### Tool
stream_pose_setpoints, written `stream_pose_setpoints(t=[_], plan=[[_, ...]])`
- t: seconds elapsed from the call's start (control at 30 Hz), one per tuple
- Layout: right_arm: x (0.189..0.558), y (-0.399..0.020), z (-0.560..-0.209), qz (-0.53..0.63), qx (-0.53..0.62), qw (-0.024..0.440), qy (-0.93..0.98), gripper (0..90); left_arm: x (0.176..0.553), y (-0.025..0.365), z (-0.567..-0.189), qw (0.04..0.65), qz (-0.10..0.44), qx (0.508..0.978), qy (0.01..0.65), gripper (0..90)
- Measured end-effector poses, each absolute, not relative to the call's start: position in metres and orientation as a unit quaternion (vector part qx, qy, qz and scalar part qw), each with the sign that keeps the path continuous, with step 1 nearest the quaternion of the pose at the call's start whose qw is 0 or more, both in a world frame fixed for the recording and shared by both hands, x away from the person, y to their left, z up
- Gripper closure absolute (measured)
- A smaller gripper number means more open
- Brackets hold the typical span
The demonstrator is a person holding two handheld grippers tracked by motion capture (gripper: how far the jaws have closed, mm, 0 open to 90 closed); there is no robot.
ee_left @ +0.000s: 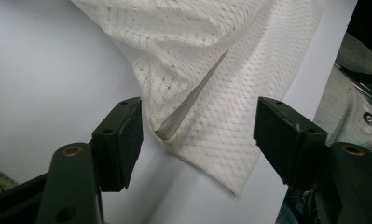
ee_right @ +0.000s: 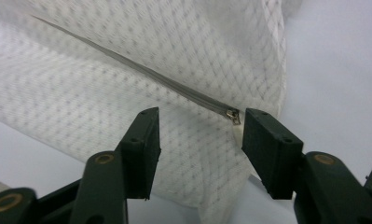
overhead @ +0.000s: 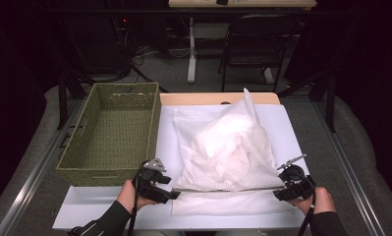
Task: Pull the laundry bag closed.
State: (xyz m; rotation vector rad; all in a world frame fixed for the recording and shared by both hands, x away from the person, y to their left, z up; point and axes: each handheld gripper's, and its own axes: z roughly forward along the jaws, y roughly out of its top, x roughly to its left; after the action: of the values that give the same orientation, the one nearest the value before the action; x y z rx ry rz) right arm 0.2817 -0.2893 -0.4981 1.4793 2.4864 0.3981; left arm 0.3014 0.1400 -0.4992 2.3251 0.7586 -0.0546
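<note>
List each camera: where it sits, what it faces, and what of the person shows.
High view: above the person's side, facing forward and down on the mesh bag and basket; both hands show.
Left gripper view: on the left claw, facing the bag's zipper end.
Right gripper view: on the right claw, facing the zipper pull.
All share the bag.

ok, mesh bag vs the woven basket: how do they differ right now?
The mesh bag is white, soft and bulging with contents; the woven basket is green, rigid and empty. The bag lies mid-table with its zipper closed; the basket sits open-topped at the left. Both rest on the white table surface.
</note>
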Motion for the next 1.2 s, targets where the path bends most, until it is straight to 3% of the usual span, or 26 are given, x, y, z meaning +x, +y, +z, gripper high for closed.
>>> stream_pose_setpoints(t=[0.3,0.87,1.2], plan=[[0.272,-0.281,-0.485,0.172,0.48,0.116,0.853,16.7,0.295,0.144,-0.476,0.343,0.011,0.896,0.283,22.7],[0.254,-0.281,-0.468,0.236,0.46,0.153,0.843,0.2,0.263,0.179,-0.452,0.362,0.052,0.882,0.296,15.7],[0.239,-0.284,-0.469,0.268,0.461,0.168,0.829,0.0,0.245,0.218,-0.459,0.37,0.079,0.857,0.35,9.7]])
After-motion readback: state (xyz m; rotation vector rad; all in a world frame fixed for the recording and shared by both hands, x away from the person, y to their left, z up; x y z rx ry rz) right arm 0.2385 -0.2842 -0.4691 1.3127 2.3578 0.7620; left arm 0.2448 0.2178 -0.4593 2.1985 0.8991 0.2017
